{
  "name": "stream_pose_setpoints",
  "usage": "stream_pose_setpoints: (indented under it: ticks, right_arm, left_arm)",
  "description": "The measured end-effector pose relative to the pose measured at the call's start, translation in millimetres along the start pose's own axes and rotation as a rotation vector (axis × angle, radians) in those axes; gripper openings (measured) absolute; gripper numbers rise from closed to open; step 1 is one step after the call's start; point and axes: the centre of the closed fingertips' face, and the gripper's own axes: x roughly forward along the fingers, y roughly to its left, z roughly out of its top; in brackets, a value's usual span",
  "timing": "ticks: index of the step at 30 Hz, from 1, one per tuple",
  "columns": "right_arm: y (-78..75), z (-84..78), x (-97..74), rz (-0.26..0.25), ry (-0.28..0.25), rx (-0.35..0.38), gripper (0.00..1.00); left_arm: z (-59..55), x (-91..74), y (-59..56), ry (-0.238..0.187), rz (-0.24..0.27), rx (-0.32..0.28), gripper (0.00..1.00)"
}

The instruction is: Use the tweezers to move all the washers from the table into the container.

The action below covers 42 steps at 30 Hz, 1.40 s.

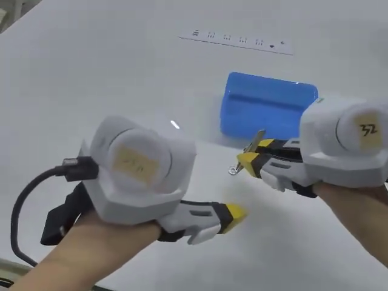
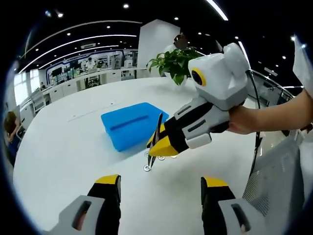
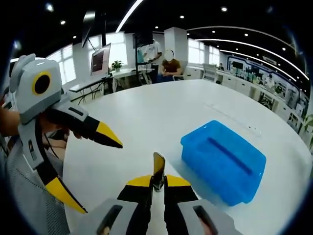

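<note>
Down front on the left, left gripper, jaws wide apart, holding nothing. Next, small washer down at white table, right at the tip of the tweezers. Right gripper squeezed tight on those tweezers. Just behind, blue box; cannot tell what is inside.

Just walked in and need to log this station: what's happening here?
A person works two handheld grippers at a white table. The right gripper is shut on tweezers, whose tips are down at a washer near the blue container. The left gripper hangs open nearby, holding nothing.
</note>
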Motion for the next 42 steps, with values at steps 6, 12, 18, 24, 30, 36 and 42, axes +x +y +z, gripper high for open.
stream_pose_setpoints:
  ticks: [6,12,18,24,30,36,42]
  right_arm:
    - [0.5,-1.9,3.2,0.006,0.015,-0.001,0.05]
    - [4.4,1.5,5.0,0.006,0.015,-0.032,0.05]
    - [5.9,-1.9,8.8,0.003,0.035,-0.041,0.05]
    - [9.0,-1.1,9.9,-0.002,0.038,-0.073,0.04]
    - [9.7,-1.0,9.9,-0.011,0.030,-0.087,0.04]
    - [8.5,-1.7,8.5,-0.016,0.020,-0.079,0.04]
    - [8.5,-2.5,7.5,-0.015,0.021,-0.089,0.04]
  left_arm:
    - [2.2,-0.1,5.0,0.002,0.007,0.015,0.66]
    - [8.7,-2.6,9.7,-0.009,0.012,0.025,0.65]
    - [15.2,-5.1,9.4,-0.022,0.001,0.042,0.65]
    - [58.9,-13.0,4.0,-0.149,-0.060,0.048,0.49]
    - [72.1,5.6,0.6,-0.167,-0.125,0.036,0.23]
    - [63.1,22.4,-0.5,-0.133,-0.140,0.082,0.08]
    - [63.7,22.7,4.3,-0.130,-0.149,0.097,0.00]
